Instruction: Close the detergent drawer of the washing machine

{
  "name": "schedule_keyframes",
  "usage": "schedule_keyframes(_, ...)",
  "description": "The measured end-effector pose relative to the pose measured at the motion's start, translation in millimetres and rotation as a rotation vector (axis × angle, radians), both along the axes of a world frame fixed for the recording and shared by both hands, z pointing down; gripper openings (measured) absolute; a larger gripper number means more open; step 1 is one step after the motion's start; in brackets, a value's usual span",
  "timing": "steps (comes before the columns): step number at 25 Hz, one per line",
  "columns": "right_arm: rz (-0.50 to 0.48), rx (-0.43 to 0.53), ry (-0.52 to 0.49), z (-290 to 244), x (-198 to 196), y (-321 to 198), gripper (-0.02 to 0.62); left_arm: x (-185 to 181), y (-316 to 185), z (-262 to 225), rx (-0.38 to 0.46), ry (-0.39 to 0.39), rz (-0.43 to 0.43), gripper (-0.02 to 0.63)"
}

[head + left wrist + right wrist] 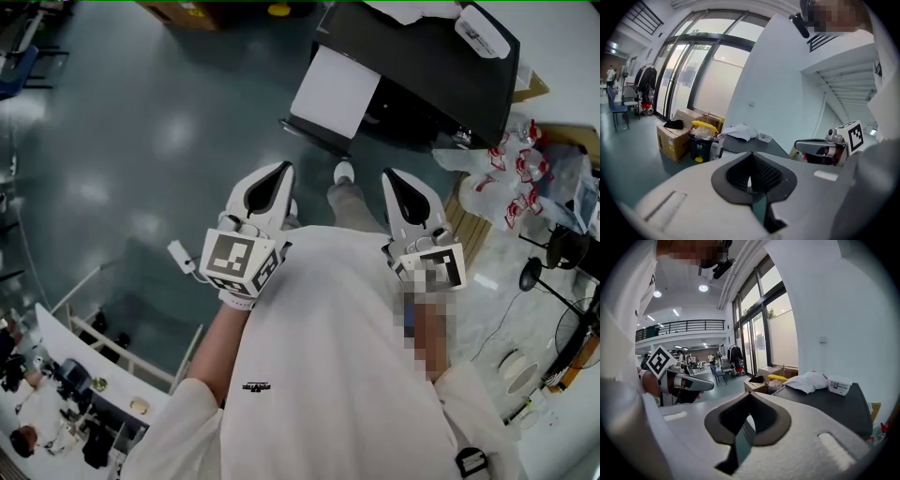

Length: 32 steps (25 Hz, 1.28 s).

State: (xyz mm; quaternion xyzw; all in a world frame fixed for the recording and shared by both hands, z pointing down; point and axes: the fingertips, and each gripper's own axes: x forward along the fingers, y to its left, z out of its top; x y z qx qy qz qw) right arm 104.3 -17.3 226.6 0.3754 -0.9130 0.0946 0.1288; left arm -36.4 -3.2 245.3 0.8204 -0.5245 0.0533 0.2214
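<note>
You hold the left gripper [282,170] and the right gripper [389,175] up before your white shirt [319,319], each with its jaws pressed together on nothing.

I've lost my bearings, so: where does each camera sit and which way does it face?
Head view: on the head, steeply down; white shirt, left gripper, right gripper, floor.
Left gripper view: along its shut jaws toward the glass wall and cardboard boxes; right gripper at right.
Right gripper view: along its shut jaws into the hall; left gripper at left.
Shared: both gripper views show the dark table with white cloth.
</note>
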Motion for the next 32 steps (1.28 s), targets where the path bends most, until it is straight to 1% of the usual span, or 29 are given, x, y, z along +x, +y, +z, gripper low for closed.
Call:
schedule_keyframes(4,-0.092,0.003,-0.023,0,13,-43,0.002,15,-24,-4,-0.006,-0.040,-0.067,0.018)
schedule_keyframes(7,-0.179,0.008,-0.029,0,13,-70,0.002,21,-41,-4,-0.015,-0.058,-0.126,0.018)
schedule_keyframes(10,-0.256,0.001,-0.040,-1,8,-91,0.002,22,-53,-8,-0.003,-0.079,-0.194,0.018)
schedule_keyframes(14,-0.333,-0.032,-0.056,4,-4,-110,0.002,20,-54,-2,-0.006,-0.119,-0.242,0.018)
schedule_keyframes(17,-0.404,-0.050,-0.036,14,-13,-118,0.002,16,-52,9,-0.022,-0.135,-0.282,0.018)
schedule_keyframes(19,-0.450,-0.057,-0.016,20,-22,-117,0.002,12,-50,15,-0.016,-0.153,-0.304,0.018)
schedule_keyframes(23,-0.499,-0.053,0.007,26,-36,-113,0.002,6,-51,26,0.021,-0.213,-0.279,0.018)
schedule_keyframes(28,-0.508,-0.054,0.017,37,-50,-100,0.002,-2,-43,52,0.015,-0.234,-0.259,0.018)
schedule_keyframes(32,-0.496,-0.061,0.014,49,-57,-89,0.002,-5,-37,81,-0.010,-0.276,-0.221,0.018)
